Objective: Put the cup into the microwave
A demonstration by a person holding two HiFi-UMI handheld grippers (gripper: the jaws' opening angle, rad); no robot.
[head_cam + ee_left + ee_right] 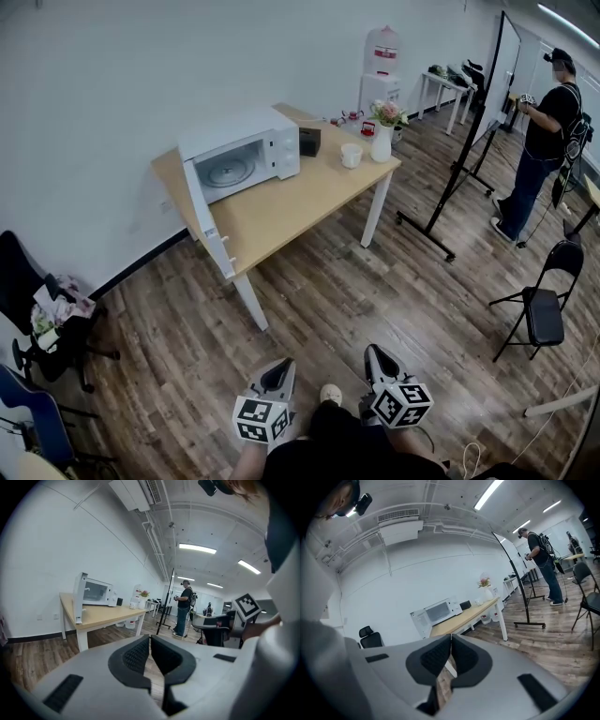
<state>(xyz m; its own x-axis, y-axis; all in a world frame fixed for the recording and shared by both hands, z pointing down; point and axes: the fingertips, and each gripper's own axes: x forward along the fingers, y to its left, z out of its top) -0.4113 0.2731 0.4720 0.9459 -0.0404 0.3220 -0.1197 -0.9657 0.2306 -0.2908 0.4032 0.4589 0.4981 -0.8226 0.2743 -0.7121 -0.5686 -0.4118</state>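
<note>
A white microwave (246, 157) stands on a wooden table (281, 211) with its door (208, 225) swung wide open. A white cup (352, 155) sits on the same table to the right of the microwave, next to a white vase of flowers (382, 131). Both grippers are held low and well short of the table, over the floor. My left gripper (279, 367) is shut with nothing in it. My right gripper (373, 354) is shut and empty too. The microwave (93, 592) (438, 612) shows far off in both gripper views.
A small black box (309, 142) sits between microwave and cup. A rolling whiteboard stand (469, 131) and a folding chair (544, 305) are to the right. A person (539, 141) stands at the far right. Office chairs (42, 319) are at the left wall.
</note>
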